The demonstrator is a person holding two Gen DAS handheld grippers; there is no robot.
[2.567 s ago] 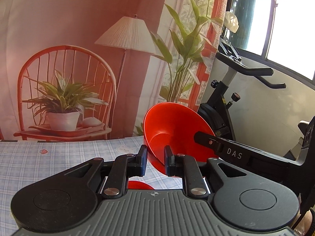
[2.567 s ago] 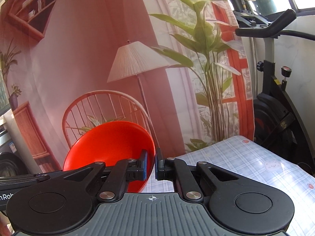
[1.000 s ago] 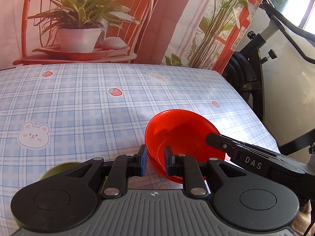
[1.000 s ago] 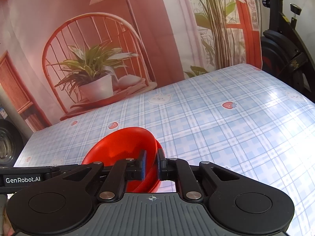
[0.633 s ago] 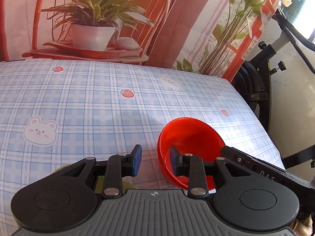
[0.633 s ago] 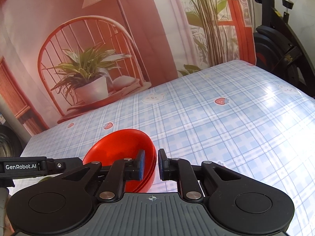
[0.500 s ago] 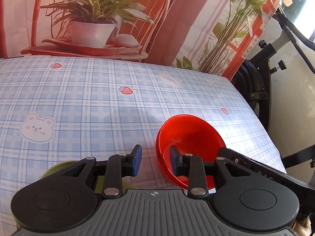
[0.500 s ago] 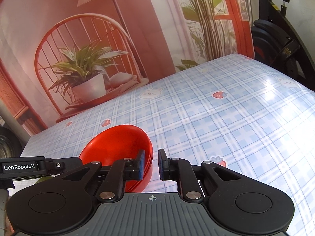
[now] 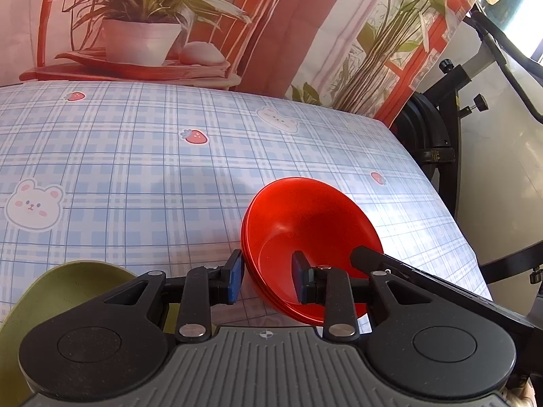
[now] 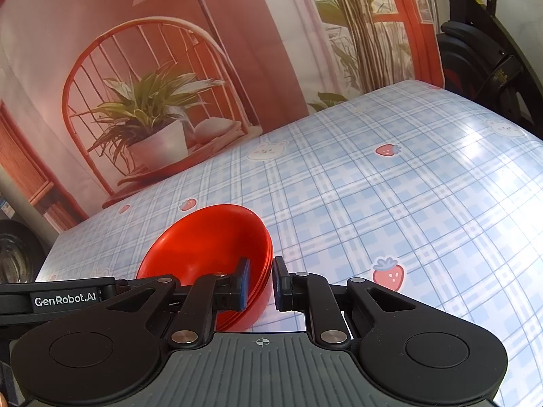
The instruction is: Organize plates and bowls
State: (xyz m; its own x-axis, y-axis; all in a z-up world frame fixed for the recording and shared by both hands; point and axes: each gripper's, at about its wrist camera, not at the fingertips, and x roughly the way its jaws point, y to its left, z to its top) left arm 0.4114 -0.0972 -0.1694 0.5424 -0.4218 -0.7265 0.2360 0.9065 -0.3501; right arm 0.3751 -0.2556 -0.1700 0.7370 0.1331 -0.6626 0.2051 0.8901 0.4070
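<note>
A stack of red bowls [image 9: 305, 237] sits on the blue plaid tablecloth [image 9: 135, 176]; it also shows in the right wrist view [image 10: 210, 251]. My left gripper [image 9: 268, 279] is open, its jaws astride the bowls' near left rim without gripping. My right gripper [image 10: 260, 283] is slightly open, its jaws astride the bowls' right rim, with small gaps beside the rim. A green dish [image 9: 74, 291] lies at the lower left under my left gripper, partly hidden.
The tablecloth [image 10: 407, 203] carries bear and strawberry prints. A printed backdrop [image 9: 169, 17] with a chair and plants hangs behind the table. An exercise bike [image 9: 458, 118] stands past the table's right edge.
Both grippers lowered the red bowl onto the table. The left gripper opened off the rim, and the right gripper's jaws parted slightly. The bowl now rests in the stack.
</note>
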